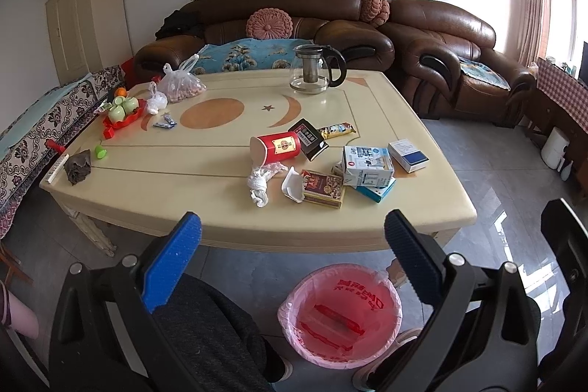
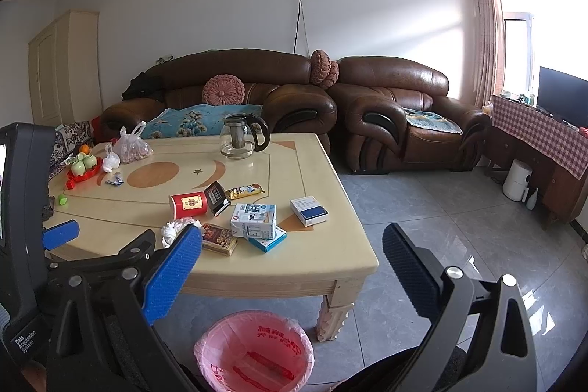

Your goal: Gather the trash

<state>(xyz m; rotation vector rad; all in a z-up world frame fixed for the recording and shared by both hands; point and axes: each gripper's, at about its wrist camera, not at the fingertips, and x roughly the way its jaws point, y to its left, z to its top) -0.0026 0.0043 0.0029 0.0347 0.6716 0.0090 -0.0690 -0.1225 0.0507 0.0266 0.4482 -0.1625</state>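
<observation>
Cream coffee table (image 1: 147,171) | both grippers (image 1: 292,237) (image 2: 292,256) spread, empty | crumpled tissue (image 1: 261,180) ahead, nearer left gripper | bin (image 1: 340,315) below

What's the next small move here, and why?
Probably reach the left claw forward and down to the crumpled white tissue. Both claws are open and empty, back from the table, with the pink-lined bin on the floor below. The tissue lies near the front edge, closest to that claw, and it's clearly trash.
</observation>
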